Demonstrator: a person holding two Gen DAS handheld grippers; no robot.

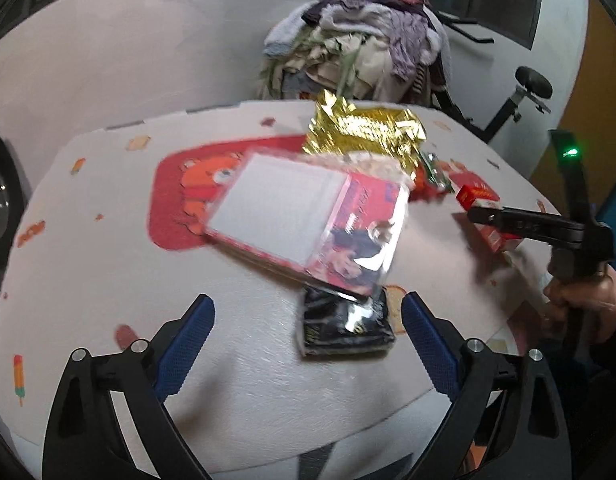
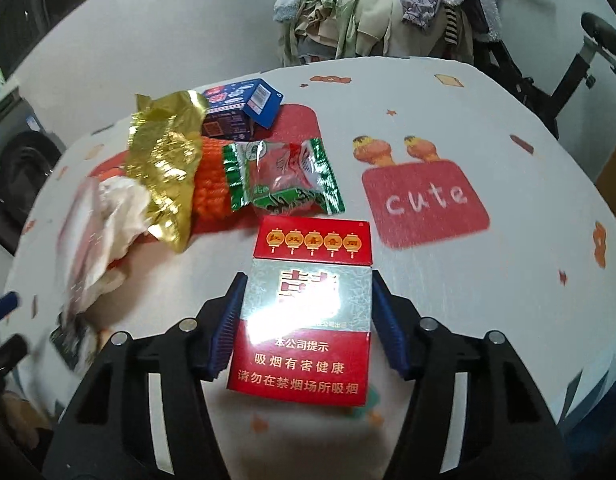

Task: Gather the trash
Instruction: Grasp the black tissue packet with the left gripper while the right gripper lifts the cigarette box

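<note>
My left gripper (image 1: 308, 316) is open above the table. Just ahead of it lie a black packet (image 1: 345, 330) and a blurred pink plastic-wrapped box (image 1: 308, 220), which seems to be in motion. A gold foil wrapper (image 1: 363, 130) lies behind them. My right gripper (image 2: 308, 320) is shut on a red and silver cigarette pack (image 2: 308, 320), also seen in the left wrist view (image 1: 483, 204). In the right wrist view a green and red snack wrapper (image 2: 284, 178), the gold foil (image 2: 164, 160), a blue box (image 2: 240, 108) and crumpled white tissue (image 2: 112, 216) lie on the table.
The round table (image 2: 487, 300) has a white cloth with red cartoon prints. A pile of clothes (image 1: 355, 40) sits behind it. An exercise bike (image 2: 567, 64) stands at the right. A washing machine (image 2: 20, 168) stands at the left.
</note>
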